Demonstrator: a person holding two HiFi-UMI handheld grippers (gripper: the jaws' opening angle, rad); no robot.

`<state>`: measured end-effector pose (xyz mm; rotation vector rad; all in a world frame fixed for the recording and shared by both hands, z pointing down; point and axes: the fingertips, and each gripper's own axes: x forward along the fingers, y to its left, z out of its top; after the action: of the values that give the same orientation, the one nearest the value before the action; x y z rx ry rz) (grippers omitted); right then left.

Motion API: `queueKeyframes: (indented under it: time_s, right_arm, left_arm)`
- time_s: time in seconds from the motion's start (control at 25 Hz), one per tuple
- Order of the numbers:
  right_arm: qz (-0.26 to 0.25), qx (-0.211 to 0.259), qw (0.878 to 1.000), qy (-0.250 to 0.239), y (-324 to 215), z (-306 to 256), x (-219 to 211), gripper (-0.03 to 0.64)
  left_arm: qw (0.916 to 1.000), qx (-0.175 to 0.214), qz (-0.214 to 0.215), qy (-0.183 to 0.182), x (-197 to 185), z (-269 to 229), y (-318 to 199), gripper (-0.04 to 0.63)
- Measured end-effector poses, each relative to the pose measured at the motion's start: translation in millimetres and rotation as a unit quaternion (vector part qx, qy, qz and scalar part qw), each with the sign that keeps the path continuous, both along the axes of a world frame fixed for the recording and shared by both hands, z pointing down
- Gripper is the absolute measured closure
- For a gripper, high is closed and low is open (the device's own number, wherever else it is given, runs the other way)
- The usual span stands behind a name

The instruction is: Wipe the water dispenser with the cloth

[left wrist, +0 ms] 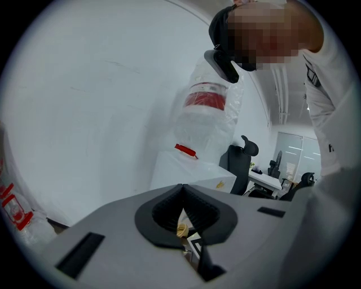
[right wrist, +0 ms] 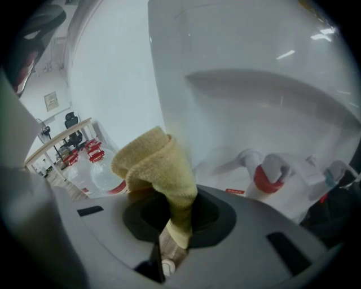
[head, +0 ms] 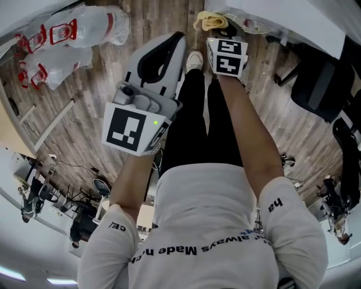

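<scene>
The floor (head: 84, 107) is grey-brown wood plank, filling the upper half of the head view. At the upper left, large plastic-wrapped water bottles (head: 84, 28) with red labels lie on it, side by side. Below them a thin white strip (head: 53, 121) lies slantwise on the planks, and a thin dark cable (head: 73, 166) trails further down at the left. A white shoe (head: 194, 59) is planted at top centre. The white water dispenser (head: 293, 17) stands at the upper right, with a black office chair (head: 321, 84) beside it.
</scene>
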<state>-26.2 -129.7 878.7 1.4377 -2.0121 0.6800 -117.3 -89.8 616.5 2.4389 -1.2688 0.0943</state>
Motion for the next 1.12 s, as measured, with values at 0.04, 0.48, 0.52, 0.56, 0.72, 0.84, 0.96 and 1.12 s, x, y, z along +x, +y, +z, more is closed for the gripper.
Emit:
queueKeyframes:
  time_s: [0.04,0.48,0.52,0.56,0.72,0.84,0.96,1.12]
  right_arm:
    - [-0.003,0.000,1.000,0.003,-0.3,5.1,-0.6,0.552]
    - [-0.025,-0.020,0.999,0.028,-2.1,65.0,-1.2,0.552]
    - [-0.025,-0.025,0.999,0.030,-1.3,71.4,-0.3,0.551]
    - [-0.026,-0.032,0.999,0.031,-0.7,77.8,0.8,0.551]
    - [-0.030,-0.058,0.997,0.039,-1.2,100.7,5.0,0.551]
    - [-0.032,-0.077,0.995,0.045,-0.9,117.2,5.9,0.549]
    - [-0.037,-0.088,0.994,0.047,0.0,131.6,7.0,0.548]
    - [-0.046,-0.095,0.993,0.049,1.1,135.6,10.0,0.548]
  left_arm:
    - [1.0000,0.000,0.000,0.001,0.5,2.3,-1.3,0.577]
    - [0.9999,-0.004,0.013,0.004,12.3,19.4,-7.8,0.577]
    - [0.9999,-0.004,0.013,0.003,12.5,19.0,-7.3,0.577]
    - [0.9999,-0.004,0.012,0.002,12.5,18.4,-6.9,0.577]
    - [1.0000,-0.003,0.007,-0.002,8.4,19.2,-9.4,0.577]
    - [1.0000,-0.004,0.001,-0.004,2.9,22.8,-10.8,0.577]
    - [1.0000,-0.005,-0.002,-0.006,2.6,26.9,-8.8,0.577]
    - [0.9999,-0.008,-0.002,-0.011,5.7,31.1,-4.8,0.577]
